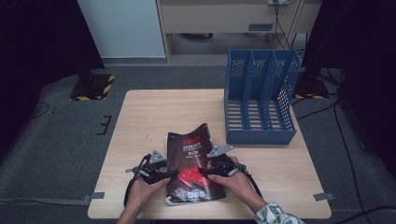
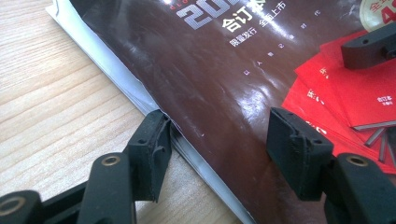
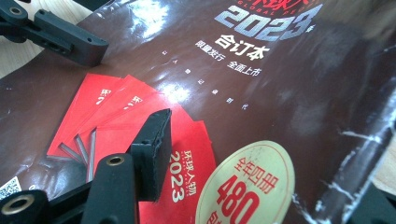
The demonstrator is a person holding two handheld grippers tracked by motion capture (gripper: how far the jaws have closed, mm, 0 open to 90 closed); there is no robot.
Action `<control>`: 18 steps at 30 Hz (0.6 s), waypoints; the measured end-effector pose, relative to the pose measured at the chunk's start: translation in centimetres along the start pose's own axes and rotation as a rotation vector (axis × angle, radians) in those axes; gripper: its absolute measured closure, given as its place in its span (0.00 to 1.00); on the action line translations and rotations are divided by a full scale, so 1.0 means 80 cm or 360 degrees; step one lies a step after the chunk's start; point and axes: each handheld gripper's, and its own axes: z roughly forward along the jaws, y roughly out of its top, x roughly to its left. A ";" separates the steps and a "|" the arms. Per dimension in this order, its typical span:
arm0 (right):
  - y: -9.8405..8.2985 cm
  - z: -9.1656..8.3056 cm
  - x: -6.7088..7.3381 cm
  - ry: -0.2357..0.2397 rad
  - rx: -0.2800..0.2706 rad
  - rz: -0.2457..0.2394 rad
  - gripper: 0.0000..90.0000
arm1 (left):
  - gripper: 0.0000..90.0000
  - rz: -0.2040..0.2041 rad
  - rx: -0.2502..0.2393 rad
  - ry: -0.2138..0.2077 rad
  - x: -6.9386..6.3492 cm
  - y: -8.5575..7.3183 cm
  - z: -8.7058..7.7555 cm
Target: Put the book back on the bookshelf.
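A thick dark-brown magazine (image 1: 191, 154) with red cards and "2023" printed on its cover lies on the wooden table (image 1: 154, 112) near the front edge, its far end curled upward. My left gripper (image 1: 171, 175) is at the magazine's left edge. In the left gripper view (image 2: 217, 121) one jaw sits beside the white page edge (image 2: 116, 70) and the other over the cover, apart from each other. My right gripper (image 1: 206, 171) is at the magazine's right edge. In the right gripper view (image 3: 266, 158) one jaw is over the red print, and the other is barely seen past the edge.
A blue three-slot file rack (image 1: 259, 98) stands at the table's back right, its open side facing up and toward me. Bare wood stretches to the left of the magazine and behind it. Grey carpet surrounds the table, with cables on the right.
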 end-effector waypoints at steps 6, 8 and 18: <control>0.001 0.001 -0.001 -0.0009 -0.0004 0.0027 0.64 | 0.44 0.0000 -0.0004 0.0001 0.000 0.000 0.000; 0.002 0.000 -0.002 -0.0004 -0.0006 0.0041 0.67 | 0.44 0.0001 -0.0007 -0.0005 0.001 0.000 0.000; 0.005 -0.009 -0.006 -0.0029 -0.0078 0.0090 0.89 | 0.40 -0.0048 -0.0024 -0.0051 0.003 0.001 0.002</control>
